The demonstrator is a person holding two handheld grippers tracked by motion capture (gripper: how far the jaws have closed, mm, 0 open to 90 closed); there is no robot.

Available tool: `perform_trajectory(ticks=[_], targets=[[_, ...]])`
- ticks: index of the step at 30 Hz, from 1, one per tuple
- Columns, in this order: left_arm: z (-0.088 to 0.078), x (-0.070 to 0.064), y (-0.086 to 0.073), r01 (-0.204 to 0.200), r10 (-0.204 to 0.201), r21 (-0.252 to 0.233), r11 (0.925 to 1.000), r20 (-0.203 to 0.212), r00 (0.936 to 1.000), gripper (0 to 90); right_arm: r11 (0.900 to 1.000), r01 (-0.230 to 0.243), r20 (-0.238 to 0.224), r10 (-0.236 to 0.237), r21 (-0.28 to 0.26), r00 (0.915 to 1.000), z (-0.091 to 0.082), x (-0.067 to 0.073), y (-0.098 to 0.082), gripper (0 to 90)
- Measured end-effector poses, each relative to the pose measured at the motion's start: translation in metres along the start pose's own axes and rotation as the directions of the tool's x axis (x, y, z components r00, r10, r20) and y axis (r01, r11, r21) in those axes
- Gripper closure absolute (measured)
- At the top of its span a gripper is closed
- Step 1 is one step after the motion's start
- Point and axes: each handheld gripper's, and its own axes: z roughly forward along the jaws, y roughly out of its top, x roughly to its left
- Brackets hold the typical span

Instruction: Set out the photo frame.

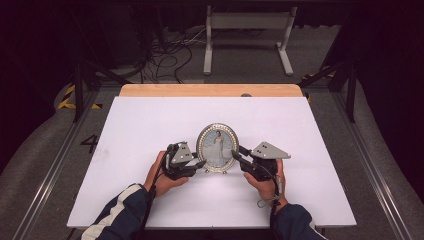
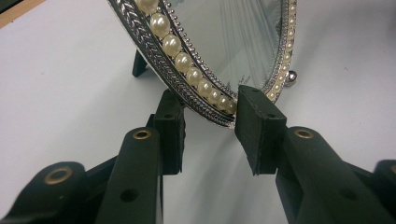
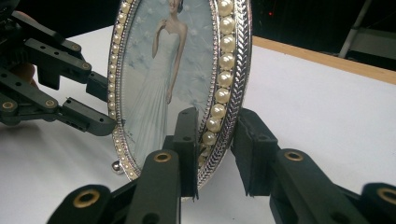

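An oval silver picture frame (image 1: pixel 217 145) with a pearl border and a photo of a person in a white gown stands upright on the white table (image 1: pixel 150 125). My left gripper (image 1: pixel 202 164) holds its lower left rim. In the left gripper view the pads (image 2: pixel 257 130) press the frame's (image 2: pixel 224 46) pearl edge from both sides of the gripper (image 2: pixel 210 126). My right gripper (image 1: pixel 234 156) straddles the lower right rim. There one pad (image 3: pixel 187 140) lies on the frame's (image 3: pixel 159 84) front, while the other stands just off its back, either side of the gripper (image 3: pixel 217 149). The left gripper (image 3: pixel 105 107) shows beyond.
The white board covers a wooden tabletop whose far edge (image 1: pixel 210 90) shows. On the floor behind are a white stand (image 1: pixel 247 22) and loose cables (image 1: pixel 170 55). Metal rails (image 1: pixel 372 170) run along both sides. Both hands rest near the front edge.
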Motion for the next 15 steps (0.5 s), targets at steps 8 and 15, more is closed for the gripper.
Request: perform_trajectory(ticks=[8, 15], targets=[[-0.0005, -0.0007, 0.0004, -0.017, 0.017, 0.004, 0.9998, -0.007, 0.9998, 62.9, 0.999, 0.03, 0.005, -0.031, 0.022, 0.9995, 0.001, 0.0021, -0.0016, 68.7], [-0.0051, -0.0004, 0.0003, -0.03, 0.03, -0.004, 0.9995, -0.019, 0.9994, 61.7, 0.995, 0.081, 0.009, -0.081, 0.054, 0.9967, 0.002, 0.0058, -0.0021, 65.4]])
